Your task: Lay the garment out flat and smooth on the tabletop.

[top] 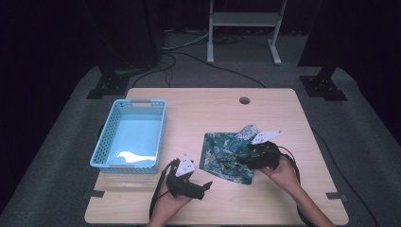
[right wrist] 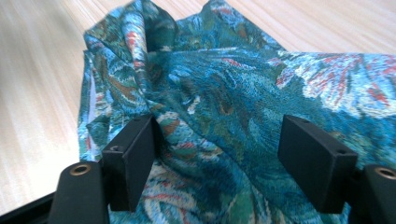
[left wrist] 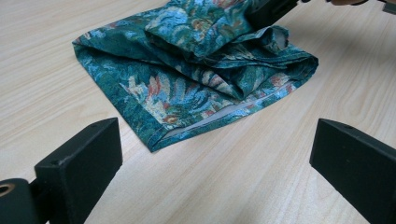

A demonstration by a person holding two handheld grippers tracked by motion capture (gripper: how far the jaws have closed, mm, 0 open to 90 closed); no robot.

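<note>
A teal floral cloth (top: 224,153) lies loosely folded on the wooden table (top: 198,113), right of centre. My right gripper (top: 243,160) rests on the cloth's right part, open, with a raised fold of the cloth (right wrist: 233,93) bunched between its wide-apart jaws. Near the front edge, my left gripper (top: 204,188) is open and empty, pointing right at the cloth's near corner (left wrist: 159,140) and a short way from it. In the left gripper view the right gripper (left wrist: 271,9) presses on the far side of the cloth (left wrist: 196,70).
A light blue plastic basket (top: 130,103) stands at the table's left side with a pale sheet in its bottom. A cable hole (top: 244,100) is at the back centre. Stand feet and cables lie on the floor beyond the table.
</note>
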